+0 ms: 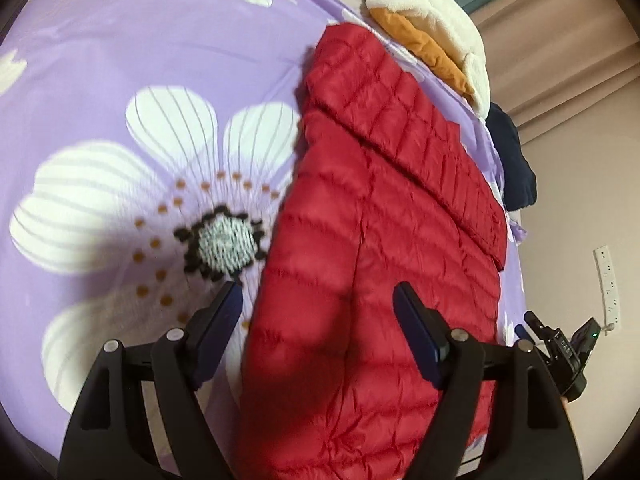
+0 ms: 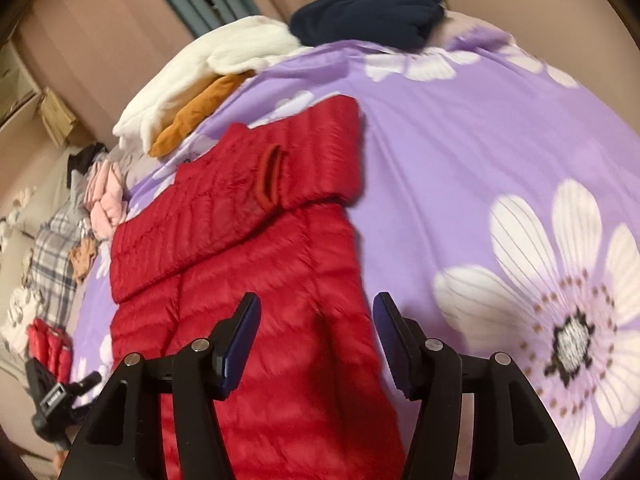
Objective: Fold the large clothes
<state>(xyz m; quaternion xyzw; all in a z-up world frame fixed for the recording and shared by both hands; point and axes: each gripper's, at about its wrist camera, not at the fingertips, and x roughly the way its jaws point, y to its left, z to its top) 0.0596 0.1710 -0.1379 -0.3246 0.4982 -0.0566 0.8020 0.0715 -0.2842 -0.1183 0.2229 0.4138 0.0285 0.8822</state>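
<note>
Looking along the left claw [image 1: 318,306] first: its fingers stand wide apart w/ nothing between them, above the red quilted puffer jacket [image 1: 372,264]. Jacket lies lengthwise on the bed's purple floral bedspread [image 1: 120,64], a sleeve folded diagonally across the top. Its near end is cut off by the frame bottom & partly hidden behind the claw's black arms. Fabric looks puffy, stitched in narrow horizontal channels, slightly motion-blurred. Far edge: white fleece garment [image 1: 436,12] over an orange-brown garment [image 1: 432,52], plus a navy garment [image 1: 514,160] half off the bed edge, shape hard to read. Other claw's tip [image 1: 560,344] pokes in at right, mostly cut off.

Right wrist view: right claw [image 2: 316,312] also spread open, gripping nothing, hovering over the jacket's [image 2: 248,280] lower body. Jacket sits left of centre on the bedspread [image 2: 460,128]; folded sleeve w/ cuff crosses the chest. Hem is hidden under the claw. White fleece [image 2: 180,92], orange-brown piece [image 2: 200,116] & navy garment [image 2: 368,12] sit beyond it. Left edge: pile of plaid & pink clothes [image 2: 80,220], blurred & distorted; left claw [image 2: 60,396] only partly visible.
</note>
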